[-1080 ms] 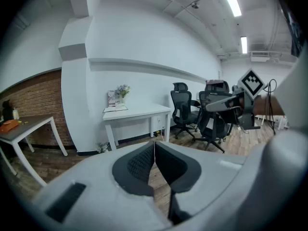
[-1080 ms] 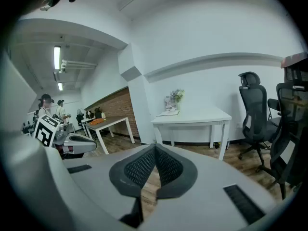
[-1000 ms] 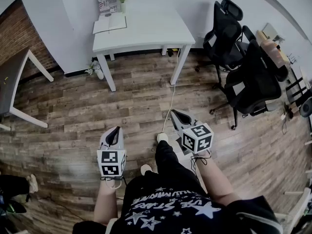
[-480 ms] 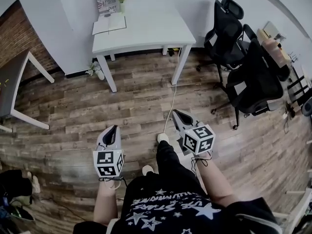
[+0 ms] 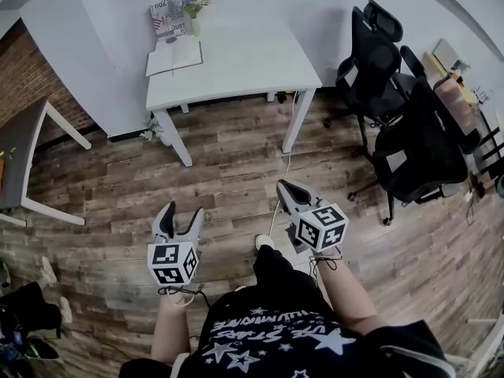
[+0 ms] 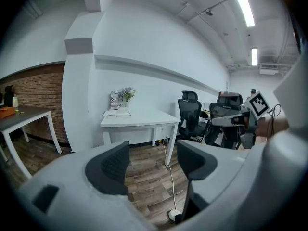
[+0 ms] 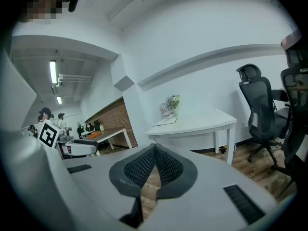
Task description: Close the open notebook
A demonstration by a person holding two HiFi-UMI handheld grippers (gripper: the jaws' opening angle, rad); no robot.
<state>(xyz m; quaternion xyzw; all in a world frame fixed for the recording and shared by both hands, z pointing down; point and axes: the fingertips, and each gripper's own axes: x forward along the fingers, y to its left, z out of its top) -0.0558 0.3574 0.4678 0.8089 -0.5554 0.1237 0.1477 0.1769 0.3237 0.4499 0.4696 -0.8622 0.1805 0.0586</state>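
Note:
The open notebook [image 5: 175, 56] lies flat on the far left part of a white table [image 5: 244, 61], well ahead of both grippers across the wooden floor. It also shows small in the left gripper view, notebook [image 6: 116, 112], and in the right gripper view, notebook [image 7: 166, 121]. My left gripper [image 5: 181, 213] is held over the floor, its jaws opening with nothing between them; left gripper [image 6: 153, 163] points at the table. My right gripper [image 5: 283, 187] is shut and empty; in its own view the right gripper [image 7: 155, 149] has its pads meeting.
A vase of flowers [image 5: 193, 2] and a printed sign [image 5: 163, 16] stand behind the notebook. Two black office chairs [image 5: 376, 57] [image 5: 425, 144] are at the right. A dark table [image 5: 24, 144] stands at the left. A white cable [image 5: 285, 172] runs along the floor.
The left gripper's jaws have gone from shut to open. Both grippers and the person have moved forward toward the white table.

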